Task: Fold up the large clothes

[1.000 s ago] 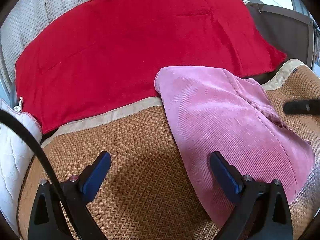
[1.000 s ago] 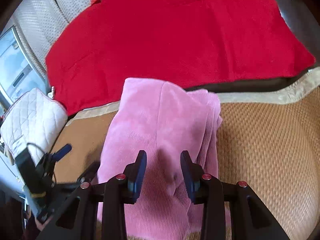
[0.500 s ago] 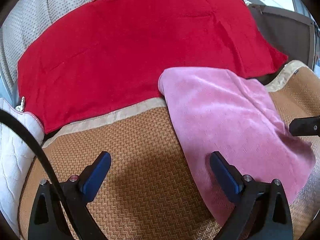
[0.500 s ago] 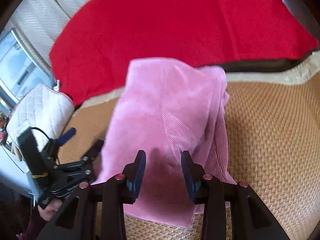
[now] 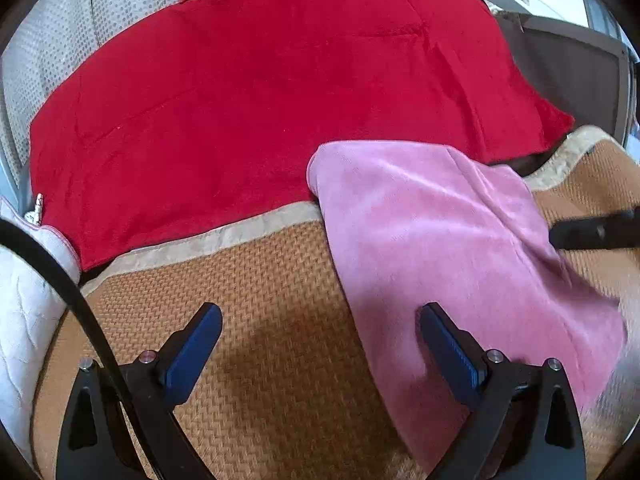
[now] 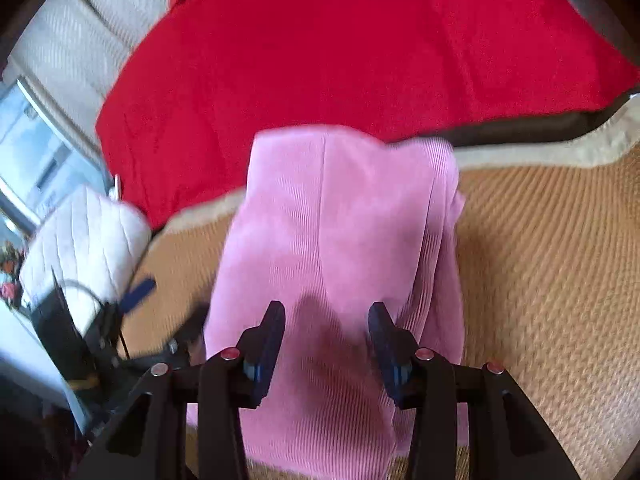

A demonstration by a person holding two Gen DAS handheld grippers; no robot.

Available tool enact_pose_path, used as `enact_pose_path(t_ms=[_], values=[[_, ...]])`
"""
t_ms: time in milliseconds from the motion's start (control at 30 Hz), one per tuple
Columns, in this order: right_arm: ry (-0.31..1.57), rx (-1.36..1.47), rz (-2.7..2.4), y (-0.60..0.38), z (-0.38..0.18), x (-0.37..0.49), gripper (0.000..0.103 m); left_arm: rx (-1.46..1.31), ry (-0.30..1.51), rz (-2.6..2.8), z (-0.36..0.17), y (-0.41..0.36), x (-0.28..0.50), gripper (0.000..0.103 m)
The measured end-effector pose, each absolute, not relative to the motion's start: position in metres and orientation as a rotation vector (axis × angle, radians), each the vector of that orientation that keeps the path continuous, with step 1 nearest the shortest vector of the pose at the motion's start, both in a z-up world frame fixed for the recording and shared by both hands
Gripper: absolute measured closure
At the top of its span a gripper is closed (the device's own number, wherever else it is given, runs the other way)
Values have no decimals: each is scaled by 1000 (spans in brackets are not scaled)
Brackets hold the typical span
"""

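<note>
A folded pink ribbed garment (image 5: 440,248) lies flat on the woven mat (image 5: 248,312), its far edge resting on the red blanket. My left gripper (image 5: 320,320) is open wide and low over the mat, with its right finger (image 5: 448,344) above the garment's near left edge and nothing between the jaws. My right gripper (image 6: 327,314) hovers over the near part of the garment (image 6: 340,216). Its jaws are opening, the cloth lies under the gap, and the pads are not pressing on it. One dark finger of the right gripper (image 5: 592,234) shows at the right edge of the left wrist view.
A large red blanket (image 5: 280,92) covers the back of the surface. A white quilted cushion (image 6: 84,236) sits at the left, beside the mat's beige border (image 5: 192,244). Dark furniture (image 5: 568,68) stands at the far right. The left gripper (image 6: 136,292) appears blurred at the left of the right wrist view.
The right gripper's jaws have spread wider and sunk closer to the pink garment. The garment's upper layer has dropped and now lies flatter on the mat. The left gripper has stayed put.
</note>
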State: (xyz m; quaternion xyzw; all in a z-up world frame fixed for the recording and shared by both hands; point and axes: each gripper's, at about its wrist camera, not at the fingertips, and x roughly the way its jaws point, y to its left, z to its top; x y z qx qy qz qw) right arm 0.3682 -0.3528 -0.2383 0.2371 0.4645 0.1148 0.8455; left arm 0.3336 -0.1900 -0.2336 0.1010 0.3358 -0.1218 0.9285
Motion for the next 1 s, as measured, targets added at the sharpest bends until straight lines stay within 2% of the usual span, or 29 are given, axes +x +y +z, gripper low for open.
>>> enact_pose_path(t_ms=[133, 267, 400, 567, 767, 1000], values=[[951, 532, 189, -362, -242, 395, 55, 95, 738, -316, -230, -189, 352, 4], [1044, 552, 193, -357, -281, 419, 56, 145, 790, -361, -250, -205, 366, 4], [1006, 591, 228, -376, -266, 411, 55, 62, 822, -389, -247, -188, 369, 4], [938, 652, 201, -416, -255, 390, 53, 62, 772, -372, -232, -177, 355, 4], [934, 593, 163, -422, -253, 374, 52, 174, 746, -415, -235, -193, 333, 4], [990, 295, 97, -349, -265, 384, 52, 186, 741, -402, -244, -193, 330, 3]])
